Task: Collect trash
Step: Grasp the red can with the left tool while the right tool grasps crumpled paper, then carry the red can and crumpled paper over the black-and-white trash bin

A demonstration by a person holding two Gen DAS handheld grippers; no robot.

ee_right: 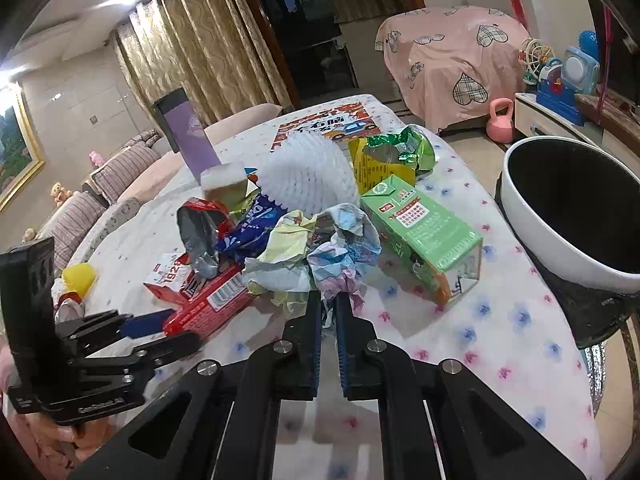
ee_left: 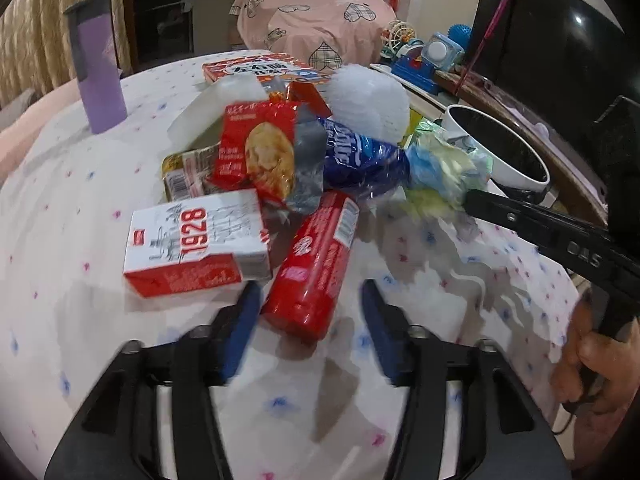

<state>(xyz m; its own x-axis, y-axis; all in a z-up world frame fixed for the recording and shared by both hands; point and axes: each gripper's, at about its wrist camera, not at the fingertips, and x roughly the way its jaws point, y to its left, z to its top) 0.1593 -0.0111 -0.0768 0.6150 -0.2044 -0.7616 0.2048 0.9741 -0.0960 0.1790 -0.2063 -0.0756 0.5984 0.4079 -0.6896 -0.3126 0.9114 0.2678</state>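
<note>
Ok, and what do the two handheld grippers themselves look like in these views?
Both are matte black frames with silver round bolt heads and blue ribbed pads on straight fingers. The left gripper carries a tall black block at its back and white lettering low on its body, seen from the right wrist view. The right gripper shows raised lettering along its black side. No cables or sleeves are clearly visible.

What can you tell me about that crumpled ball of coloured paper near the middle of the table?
The crumpled ball of thin pastel paper, in pale yellow, blue, pink and white, lies on the flowered white tablecloth at the near edge of the litter pile. It leans against the green drink carton on one side and the blue snack wrapper on the other. The right gripper has shut on its lower edge, pinching a fold between blue pads.
</note>
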